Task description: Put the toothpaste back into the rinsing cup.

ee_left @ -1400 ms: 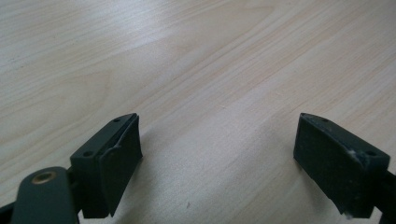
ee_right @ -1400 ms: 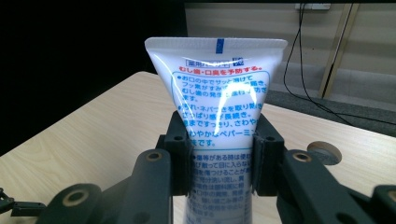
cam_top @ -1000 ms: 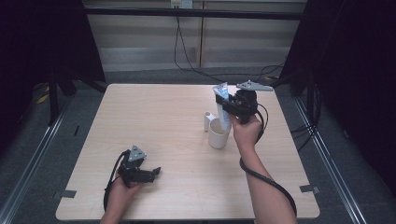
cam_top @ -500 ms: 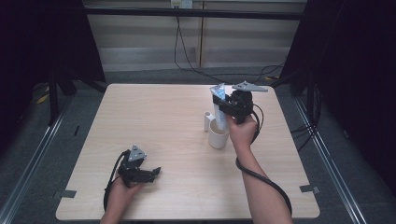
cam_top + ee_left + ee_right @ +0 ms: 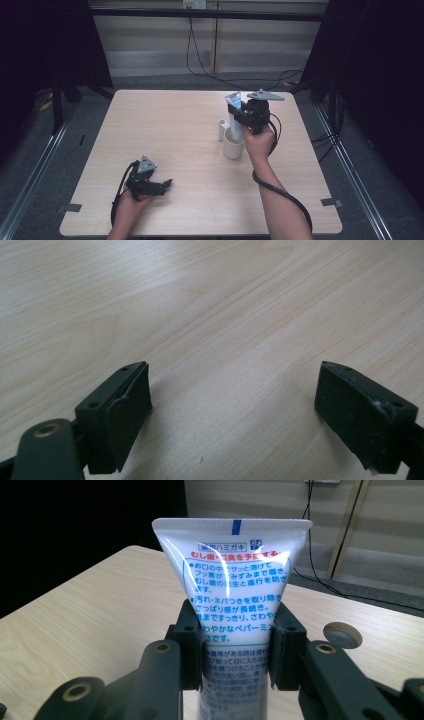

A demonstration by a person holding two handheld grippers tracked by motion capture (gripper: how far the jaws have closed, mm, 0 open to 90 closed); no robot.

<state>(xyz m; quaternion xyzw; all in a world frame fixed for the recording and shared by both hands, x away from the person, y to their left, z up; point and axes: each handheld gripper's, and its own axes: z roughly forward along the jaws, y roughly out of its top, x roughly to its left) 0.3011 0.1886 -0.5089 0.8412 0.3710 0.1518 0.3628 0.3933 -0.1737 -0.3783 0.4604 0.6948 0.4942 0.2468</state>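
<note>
Right tool [image 5: 239, 116] grips a toothpaste tube [image 5: 235, 575] upright, crimp end up, over a white cup [image 5: 233, 146], apparently to stand it inside. Left tool [image 5: 159, 185] rests released on the worktop [image 5: 175, 130], w/ nothing between its jaws.

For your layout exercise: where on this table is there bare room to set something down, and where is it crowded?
Free: the wide wood between the left gripper and the cup, and the table's far-left part. Crowded: around the cup, where the small white bottle, the tube and the right gripper cluster.

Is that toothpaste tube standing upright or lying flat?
Upright. The right gripper clamps the toothpaste tube with its flat crimped end topmost, held over the white cup.
</note>
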